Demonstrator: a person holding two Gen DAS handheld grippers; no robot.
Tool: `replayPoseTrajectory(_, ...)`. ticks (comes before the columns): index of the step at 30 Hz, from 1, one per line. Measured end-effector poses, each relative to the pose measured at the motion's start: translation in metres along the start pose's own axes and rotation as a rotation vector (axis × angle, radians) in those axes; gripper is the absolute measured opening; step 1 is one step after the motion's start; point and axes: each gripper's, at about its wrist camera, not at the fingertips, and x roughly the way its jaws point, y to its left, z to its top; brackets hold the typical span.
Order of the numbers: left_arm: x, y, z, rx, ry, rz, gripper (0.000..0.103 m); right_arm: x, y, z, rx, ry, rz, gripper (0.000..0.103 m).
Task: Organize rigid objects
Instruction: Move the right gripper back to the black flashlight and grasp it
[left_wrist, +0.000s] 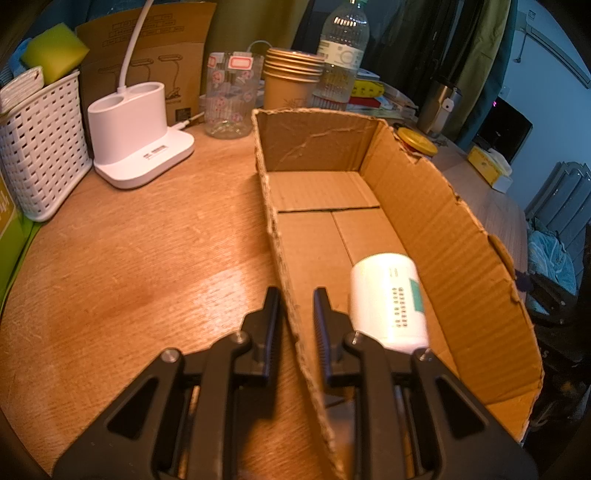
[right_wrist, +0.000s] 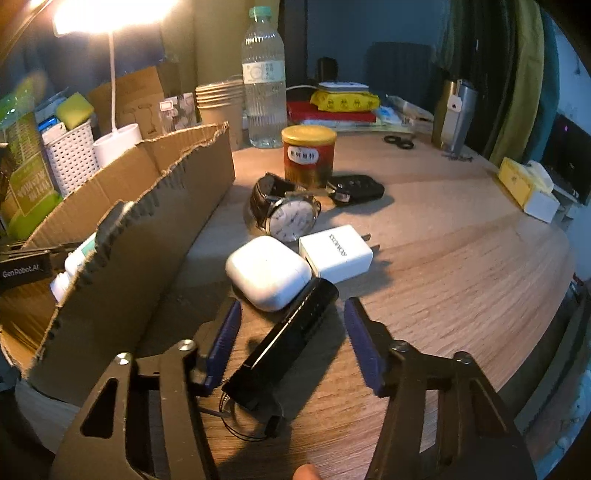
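— What is seen at the left gripper (left_wrist: 295, 295)?

— Its jaws are clamped on the near left wall of the cardboard box (left_wrist: 424, 206), with one finger outside the wall and the other inside. The box is set on the wooden table (left_wrist: 147, 258). Inside it, a white cylindrical bottle (left_wrist: 388, 299) is laid on its side on the floor of the box, just beside the inner finger.

— And the right gripper (right_wrist: 291, 325)?

— Its jaws are spread apart, and a black oblong device (right_wrist: 288, 336) is lain between them on the table. The pads are not pressed on it: a gap is seen on each side. A thin cord loop appears to be attached at its near end, though that part is shadowed and cannot be made out well.

— What else is found around it?

— A white earbud case (right_wrist: 267, 271) is touched by the far end of the black device. A white charger plug (right_wrist: 336, 253) is placed just beside the case. Further back a wristwatch (right_wrist: 290, 216) is seen, then a red tin with a gold lid (right_wrist: 308, 155) and a black key fob (right_wrist: 356, 188). A clear water bottle (right_wrist: 264, 81) is stood upright behind them.

— Where is the box in that view?

— It is seen to the left of these things, its right wall beside the earbud case.
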Motion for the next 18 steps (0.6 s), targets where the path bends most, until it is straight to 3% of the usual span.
replayPoseTrajectory(11,0.0,0.0,0.0,0.0,0.0,0.0,0.02,0.0079,-0.0023,-0.0031,0.017,0.035,-0.001,0.048)
replayPoseTrajectory(16,0.0,0.0,0.0001,-0.001,0.0,0.0,0.02,0.0069,-0.003,-0.0039,0.019,0.028,0.003,0.023)
replayPoseTrajectory(18,0.0,0.0,0.0002,0.0,0.0,0.0,0.02,0.0061,-0.0049,-0.0039,0.021,0.025,0.006,0.022)
